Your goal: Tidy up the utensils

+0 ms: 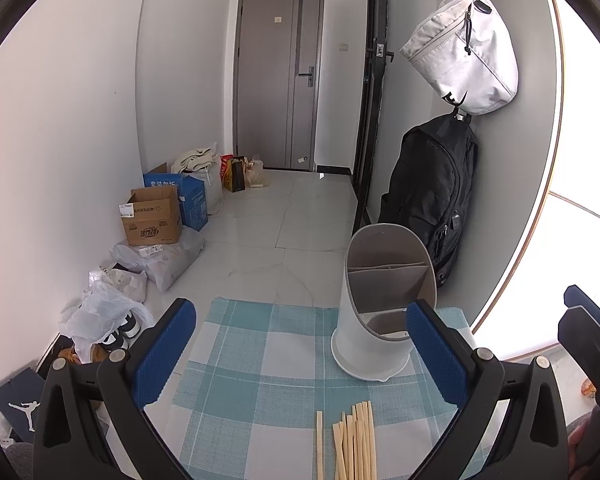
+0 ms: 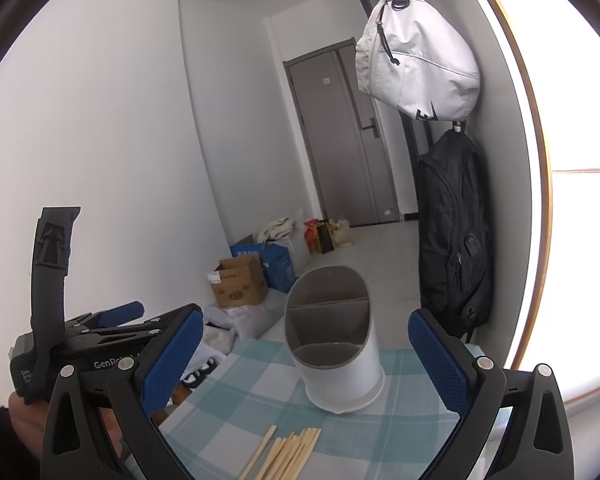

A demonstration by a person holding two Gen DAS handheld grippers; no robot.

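- Tablecloth [image 1: 260,344], teal and white check, covers the small table; holder and chopsticks both sit on it. Soft weave, could bunch up if something drags across it.
- Holder [image 1: 374,320], white plastic with grey divided compartments and a slanted open top, stands upright at the far right of the cloth. All compartments look empty. Probably light and tippy, so a sideways knock is the risk.
- Left tongs [image 1: 300,356] wide open, holding nothing, hovering above the near cloth; the right pad overlaps the holder in this view.
- Right tongs [image 2: 306,356] also wide open, empty, aimed at the holder.
- Chopsticks [image 1: 354,440], a loose bundle of pale wood lying flat at the near edge, one stick apart to the left. Likely light, stiff, thin, prone to roll; best pinched mid-length, a few at a time.
- Nothing lies between chopsticks and holder.
- Off the table: black backpack [image 1: 432,196] and white bag [image 1: 466,52] on the right wall, cardboard boxes [image 1: 152,216] on the far left floor; none in the way.
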